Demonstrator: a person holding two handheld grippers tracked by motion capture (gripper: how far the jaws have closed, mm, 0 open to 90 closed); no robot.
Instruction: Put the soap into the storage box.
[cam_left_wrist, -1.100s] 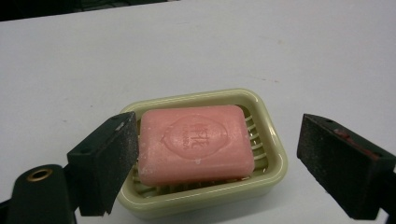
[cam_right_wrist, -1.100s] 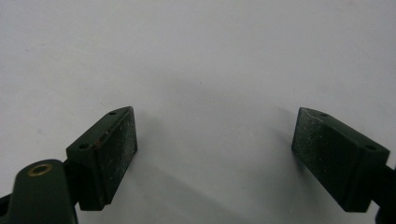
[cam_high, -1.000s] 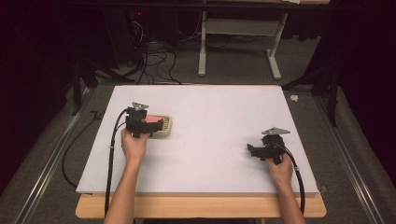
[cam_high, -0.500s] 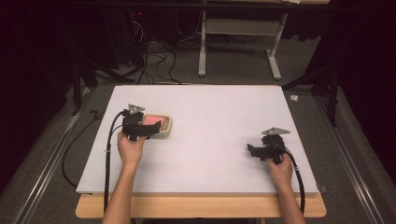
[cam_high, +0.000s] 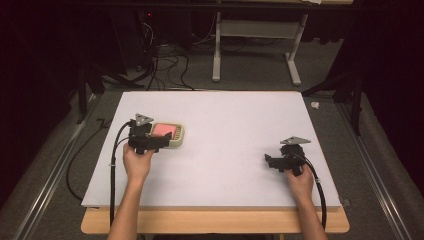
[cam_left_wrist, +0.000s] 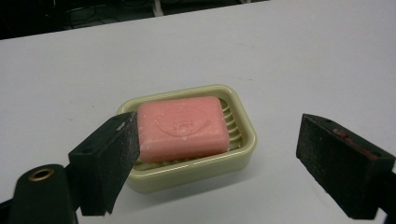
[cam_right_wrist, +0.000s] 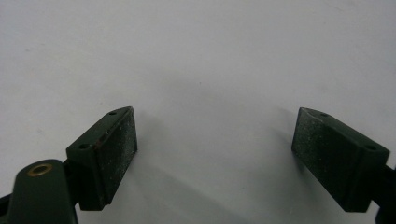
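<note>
In the left gripper view, the left gripper is held low over the white surface with its two black jaws spread wide. They are opened far enough to take the soap dish across its width, which suggests a grasp is being prepared and not yet made. One jaw is seen at the near left corner of the dish, in front of it; whether it touches the rim cannot be told. The other jaw is kept well out to the right of the dish, apart from it. Nothing is gripped.

Just beyond the jaws, the cream dish is set flat on the surface, and the pink bar of soap is laid in it on the ridged bottom, so that it is kept off the surface. The bar is placed toward the left of the dish, leaving ridges bare on the right.

In the right gripper view, the right gripper is also held with its jaws wide apart, over bare surface, with nothing between them. It appears to be parked while the other hand works.

From the high view, the dish is found at the left of the surface, just ahead of the left gripper. The right gripper is kept well apart from it, at the right, near the front edge.
</note>
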